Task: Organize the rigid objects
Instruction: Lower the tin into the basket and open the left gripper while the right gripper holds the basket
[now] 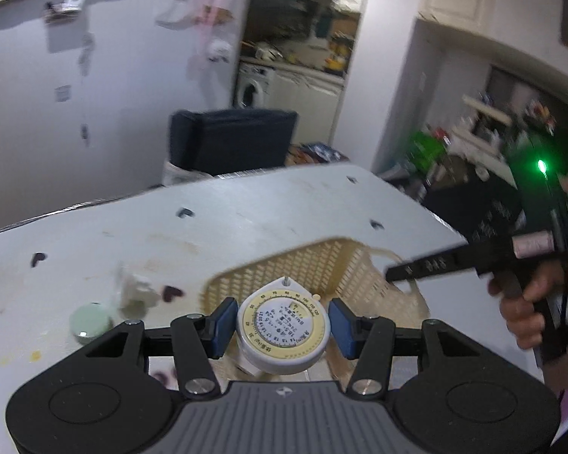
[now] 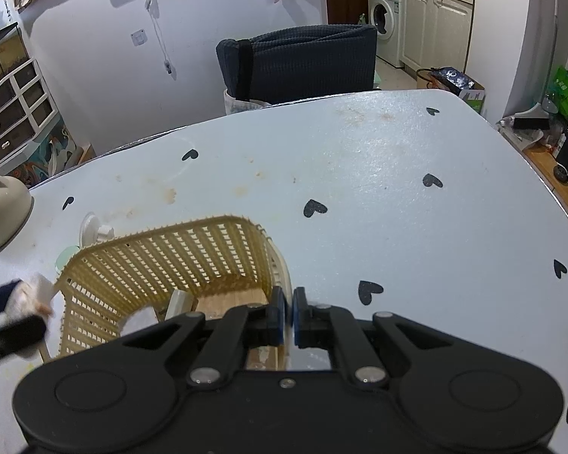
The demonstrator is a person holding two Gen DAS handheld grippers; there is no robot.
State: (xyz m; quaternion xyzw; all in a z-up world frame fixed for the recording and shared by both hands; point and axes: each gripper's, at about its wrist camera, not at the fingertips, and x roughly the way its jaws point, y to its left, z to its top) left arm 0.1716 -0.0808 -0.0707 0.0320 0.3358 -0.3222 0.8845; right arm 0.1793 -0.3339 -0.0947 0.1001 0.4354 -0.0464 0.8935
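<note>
Left gripper jaws half open, clamped on the round tape measure; basket just beyond. Right gripper jaws pinched shut on the basket's rim.

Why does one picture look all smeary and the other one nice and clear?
Left wrist view: the room, the basket and the table are streaked with blur, while the round tape measure stays sharp. Right wrist view: crisp, with pale glare on the table. Both bend edges.

We cannot make out the small white thing on the table; it is smeared by blur. The basket floor is mostly hidden behind the right hand-held gripper, and the left frame edge cuts off a blurred dark shape.
</note>
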